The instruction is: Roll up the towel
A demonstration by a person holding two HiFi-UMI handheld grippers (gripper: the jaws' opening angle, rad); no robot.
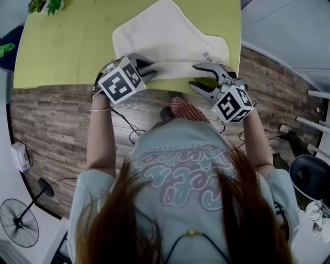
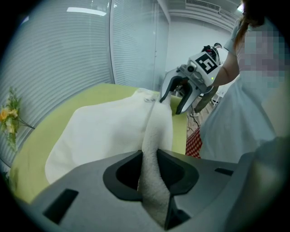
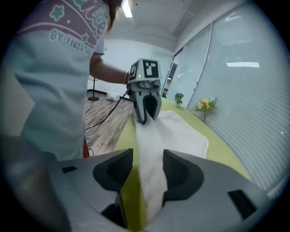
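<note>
A white towel lies spread on the green table, its near edge rolled into a thin roll along the table's front. My left gripper is shut on the roll's left end; in the left gripper view the roll is pinched between the pads. My right gripper straddles the roll's right end with its jaws apart. In the right gripper view the roll runs between the open pads, with a gap on the left side, toward the left gripper. The left gripper view shows the right gripper at the roll's far end.
A small plant stands at the table's far left corner, and yellow flowers show near the window blinds. Below the table's front edge are wood floor, cables and a red checked cloth. A fan stands at lower left.
</note>
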